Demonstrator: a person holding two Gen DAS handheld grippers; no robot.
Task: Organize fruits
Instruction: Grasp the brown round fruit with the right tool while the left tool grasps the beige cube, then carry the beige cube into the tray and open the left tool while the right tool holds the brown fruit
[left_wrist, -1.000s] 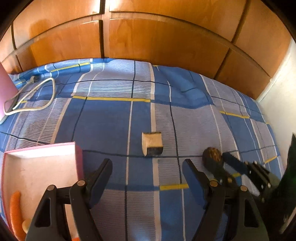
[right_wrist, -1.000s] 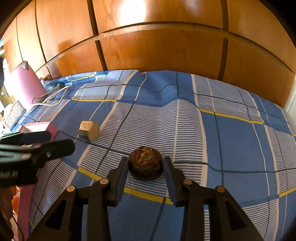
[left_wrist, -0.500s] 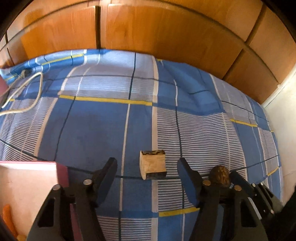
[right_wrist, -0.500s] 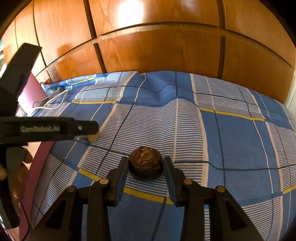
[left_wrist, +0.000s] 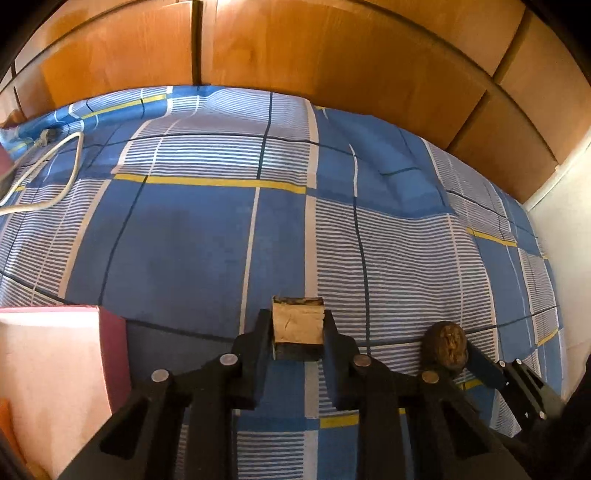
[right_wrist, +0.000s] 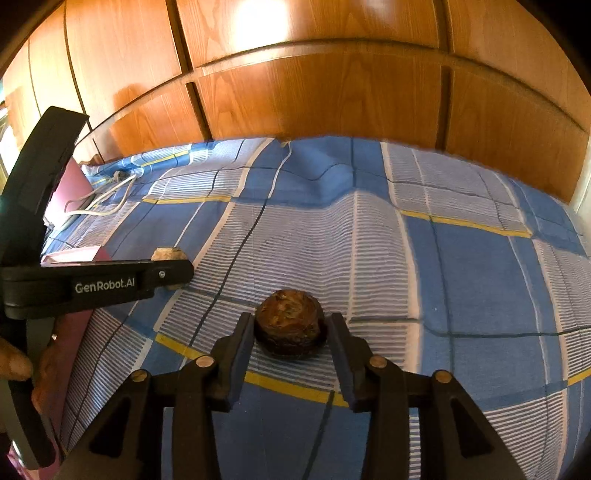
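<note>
Left wrist view: my left gripper (left_wrist: 298, 334) is clamped on the tan cube-shaped fruit chunk (left_wrist: 297, 325), resting on the blue checked bedsheet (left_wrist: 177, 243).
Right wrist view: my right gripper (right_wrist: 290, 341), jaws just easing apart, brackets the dark brown round fruit (right_wrist: 290, 322).
Pink box (left_wrist: 48, 373): left of the chunk.

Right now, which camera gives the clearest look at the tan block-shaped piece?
The left wrist view: the tan block sits centred between the left gripper fingers, its pale face and dark edges plain. The right wrist view shows only its top, mostly hidden behind the left gripper.
</note>
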